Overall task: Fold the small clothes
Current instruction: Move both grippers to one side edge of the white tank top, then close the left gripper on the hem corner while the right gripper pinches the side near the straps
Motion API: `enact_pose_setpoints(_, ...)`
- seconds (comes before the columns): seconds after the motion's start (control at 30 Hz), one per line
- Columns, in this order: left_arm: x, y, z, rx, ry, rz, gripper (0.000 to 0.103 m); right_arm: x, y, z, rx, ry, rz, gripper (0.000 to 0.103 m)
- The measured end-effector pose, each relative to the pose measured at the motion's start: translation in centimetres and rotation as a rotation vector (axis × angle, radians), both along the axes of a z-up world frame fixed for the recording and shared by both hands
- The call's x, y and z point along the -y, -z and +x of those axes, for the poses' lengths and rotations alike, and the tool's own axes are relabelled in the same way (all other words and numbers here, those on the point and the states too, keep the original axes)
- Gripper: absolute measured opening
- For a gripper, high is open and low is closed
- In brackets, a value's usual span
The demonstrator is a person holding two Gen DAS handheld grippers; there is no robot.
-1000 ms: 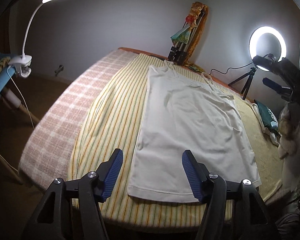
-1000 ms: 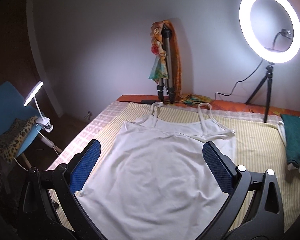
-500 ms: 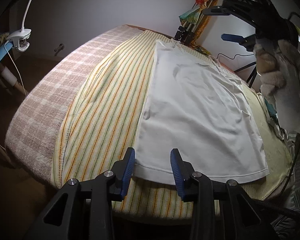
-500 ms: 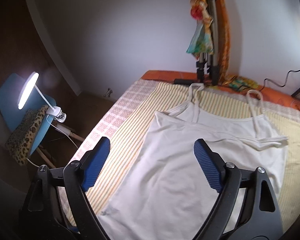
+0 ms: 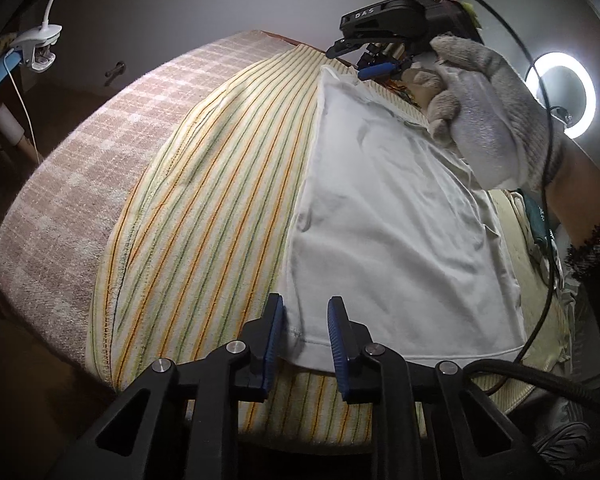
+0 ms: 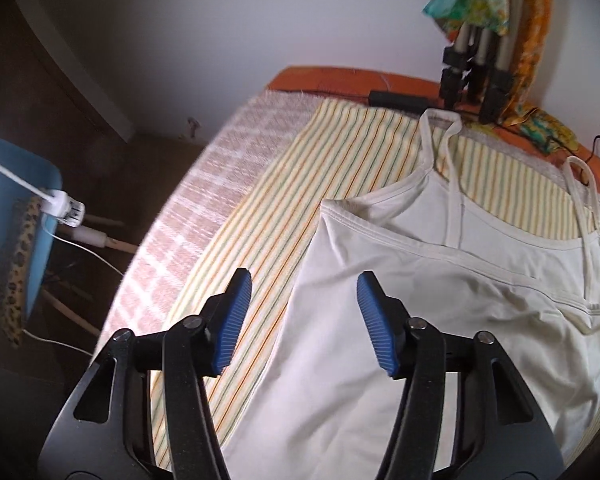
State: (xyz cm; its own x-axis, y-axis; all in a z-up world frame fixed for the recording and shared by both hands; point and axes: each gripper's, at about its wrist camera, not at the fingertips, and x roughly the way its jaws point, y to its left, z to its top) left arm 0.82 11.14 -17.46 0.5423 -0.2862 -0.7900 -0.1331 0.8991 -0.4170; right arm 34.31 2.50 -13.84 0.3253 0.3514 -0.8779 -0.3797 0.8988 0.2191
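White camisole's (image 5: 388, 216) hem corner lies between left gripper's (image 5: 303, 334) jaws

The left wrist view is taken from close above the near hem of the white camisole (image 5: 384, 216), directed steeply down and along its length toward the far wall; the right gripper (image 5: 364, 60) is seen at the far end. The right wrist view is taken from just above the camisole's upper left side, directed down toward its straps and the tripod legs (image 6: 476, 80). The camisole and the striped towel (image 5: 204, 216) are shared by both views.
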Motion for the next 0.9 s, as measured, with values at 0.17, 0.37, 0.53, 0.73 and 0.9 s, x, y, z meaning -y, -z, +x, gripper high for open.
enact_pose_setpoints(0.17, -0.3, 0.3, 0.0, -0.001, 0.015, -0.044, 0.008, -1.2, 2.1, 2.4, -0.021, 0.047, -0.047, 0.054)
enact_pose_setpoints(0.37, -0.8, 0.5, -0.2, 0.008, 0.01, -0.069, 0.004, -2.9, 3.5, 4.2, -0.015, 0.052, -0.136, 0.051)
enact_pose_setpoints(0.53, -0.8, 0.5, -0.4, 0.01, 0.017, -0.053, 0.006, -4.7, 4.5, 4.6, -0.005, 0.026, -0.225, 0.05)
enact_pose_setpoints(0.73, -0.1, 0.4, -0.3, 0.023, 0.011, 0.001, 0.029, -5.4, 4.8, 4.7, 0.031, 0.014, -0.303, 0.034)
enact_pose_setpoints(0.9, 0.2, 0.4, -0.1, 0.033, 0.014, 0.01, 0.003, -4.7, 4.8, 5.1, 0.037, 0.022, -0.291, 0.014)
